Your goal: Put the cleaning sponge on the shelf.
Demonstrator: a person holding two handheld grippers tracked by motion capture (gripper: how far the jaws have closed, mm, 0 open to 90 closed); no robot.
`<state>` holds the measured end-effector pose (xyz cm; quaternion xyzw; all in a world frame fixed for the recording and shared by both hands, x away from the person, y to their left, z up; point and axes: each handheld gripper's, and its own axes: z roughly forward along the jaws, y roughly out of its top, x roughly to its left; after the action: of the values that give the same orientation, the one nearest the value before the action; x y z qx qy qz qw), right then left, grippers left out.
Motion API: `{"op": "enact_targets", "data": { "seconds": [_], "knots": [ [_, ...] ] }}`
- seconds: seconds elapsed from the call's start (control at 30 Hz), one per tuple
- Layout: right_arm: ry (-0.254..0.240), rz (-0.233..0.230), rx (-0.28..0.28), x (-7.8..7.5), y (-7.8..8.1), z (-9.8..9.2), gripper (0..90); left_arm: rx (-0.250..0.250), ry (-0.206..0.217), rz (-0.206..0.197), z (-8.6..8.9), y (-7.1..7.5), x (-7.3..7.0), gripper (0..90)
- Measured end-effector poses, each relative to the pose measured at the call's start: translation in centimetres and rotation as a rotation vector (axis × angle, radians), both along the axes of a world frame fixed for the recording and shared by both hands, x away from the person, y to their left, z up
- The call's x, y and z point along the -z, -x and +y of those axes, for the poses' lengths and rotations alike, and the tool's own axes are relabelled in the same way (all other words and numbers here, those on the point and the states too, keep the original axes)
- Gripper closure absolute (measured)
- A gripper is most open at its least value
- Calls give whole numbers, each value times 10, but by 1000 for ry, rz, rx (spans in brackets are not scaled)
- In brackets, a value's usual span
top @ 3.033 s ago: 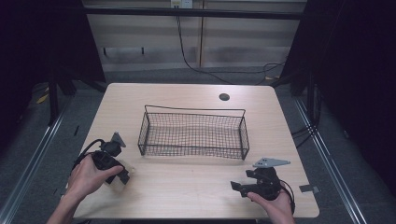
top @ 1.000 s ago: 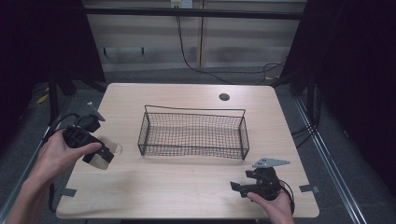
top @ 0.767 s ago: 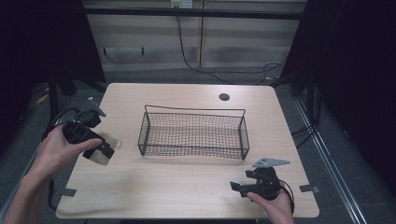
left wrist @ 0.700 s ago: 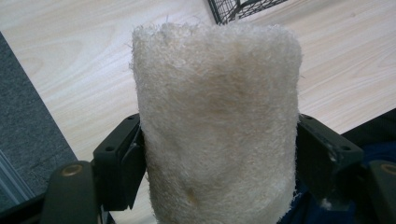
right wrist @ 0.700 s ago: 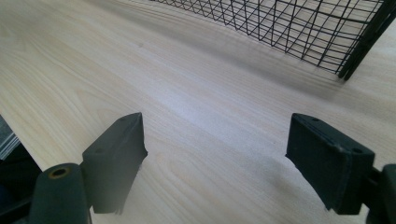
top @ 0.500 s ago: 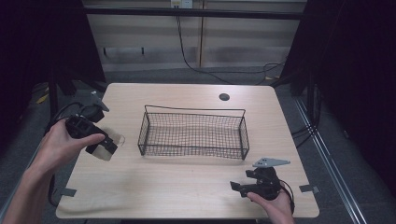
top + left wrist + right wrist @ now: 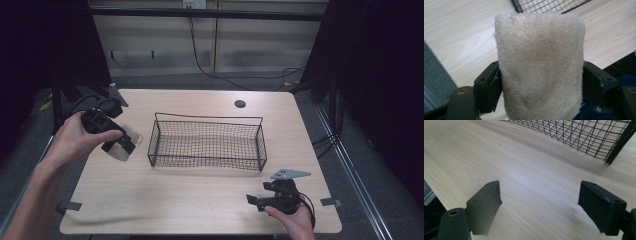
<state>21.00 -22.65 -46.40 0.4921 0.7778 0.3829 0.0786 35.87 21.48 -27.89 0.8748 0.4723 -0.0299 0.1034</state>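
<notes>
Cream loofah pad [image 7: 540, 67] clamped in left hand-held gripper [image 7: 120, 144] beside basket [image 7: 206, 142] rim; right hand-held gripper [image 7: 544, 207] agape

The sponge [image 7: 540, 67] is off-white to cream, with a faint yellowish tinge in patches and a fuzzy, fibrous texture. The left gripper [image 7: 116, 140] and the right gripper [image 7: 259, 201] are both black, and the right one carries a grey plate on top. The wire basket [image 7: 206, 142] is black, its walls and floor a fine square grid. The surface [image 7: 200, 200] is pale wood with a light streaked grain, marked by one small dark round hole [image 7: 240, 104].
</notes>
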Motion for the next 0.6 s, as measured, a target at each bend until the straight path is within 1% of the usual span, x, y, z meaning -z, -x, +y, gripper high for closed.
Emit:
{"op": "enact_targets", "data": {
  "seconds": [0.03,0.1,0.13,0.2,0.23,0.33,0.4,0.43,0.47,0.5,0.6],
  "knots": [
    [1,-1,1,0,0,0,179,1,-8,0,-2,-1,0,249],
    [0,-1,0,0,0,0,179,-3,-10,-3,-4,-3,0,249],
    [1,-1,0,0,0,0,179,-6,-9,5,-8,-6,0,249],
    [0,0,-1,0,0,0,179,-11,-11,11,-9,-8,0,249],
    [-1,0,-2,0,1,0,179,-14,-24,19,-12,-11,1,249],
    [-1,-1,-2,0,0,0,179,-30,-16,22,-15,-17,0,249],
    [0,0,-3,0,0,0,179,-28,-18,25,-17,-18,-1,249],
    [0,0,-3,0,0,0,179,-31,-9,27,-19,-19,-2,249],
    [0,2,-3,0,0,0,178,-29,-11,32,-23,-23,-3,249],
    [0,2,-2,0,0,0,178,-34,-6,29,-24,-24,-4,249],
    [0,1,-3,0,0,0,178,-50,-20,37,-31,-28,-1,249]
  ]
}}
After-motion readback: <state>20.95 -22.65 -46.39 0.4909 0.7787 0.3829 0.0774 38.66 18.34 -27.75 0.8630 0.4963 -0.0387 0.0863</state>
